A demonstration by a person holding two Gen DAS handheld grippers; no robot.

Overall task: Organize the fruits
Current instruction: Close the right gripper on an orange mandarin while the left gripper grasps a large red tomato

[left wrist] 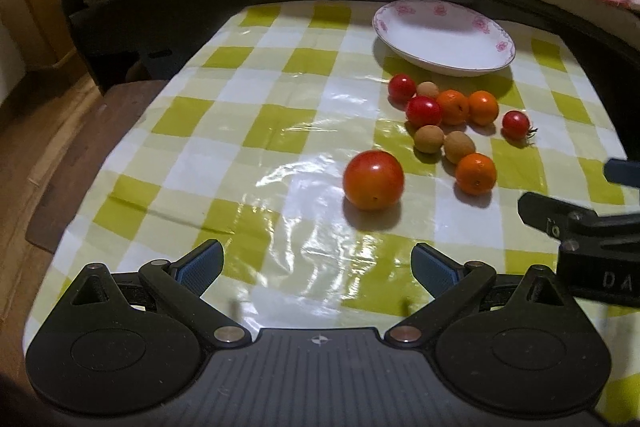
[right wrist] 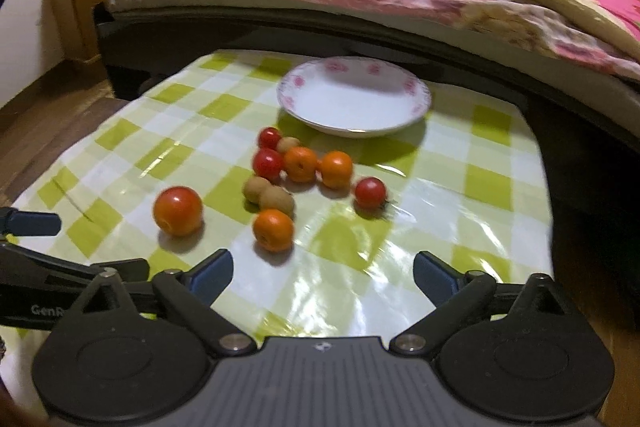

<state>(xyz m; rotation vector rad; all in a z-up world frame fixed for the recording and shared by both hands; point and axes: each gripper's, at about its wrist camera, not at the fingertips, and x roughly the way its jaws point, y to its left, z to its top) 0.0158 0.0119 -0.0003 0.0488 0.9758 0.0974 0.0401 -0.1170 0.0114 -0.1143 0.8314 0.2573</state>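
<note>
Apparently the plate [right wrist: 416, 89] holds nothing; fruits [right wrist: 280, 179] lie beside it.

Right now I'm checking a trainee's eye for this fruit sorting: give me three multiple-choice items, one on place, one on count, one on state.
1. Where is the big tomato?
A. on the plate
B. on the cloth, apart from the fruit cluster
C. between fingers

2. How many small oranges lie on the cloth?
A. one
B. three
C. five

3. What is in the plate?
A. nothing
B. tomatoes
C. oranges

Answers: 1 B, it sits alone on the checked tablecloth. 2 B, three orange fruits show. 3 A, its white inside is bare.
</note>
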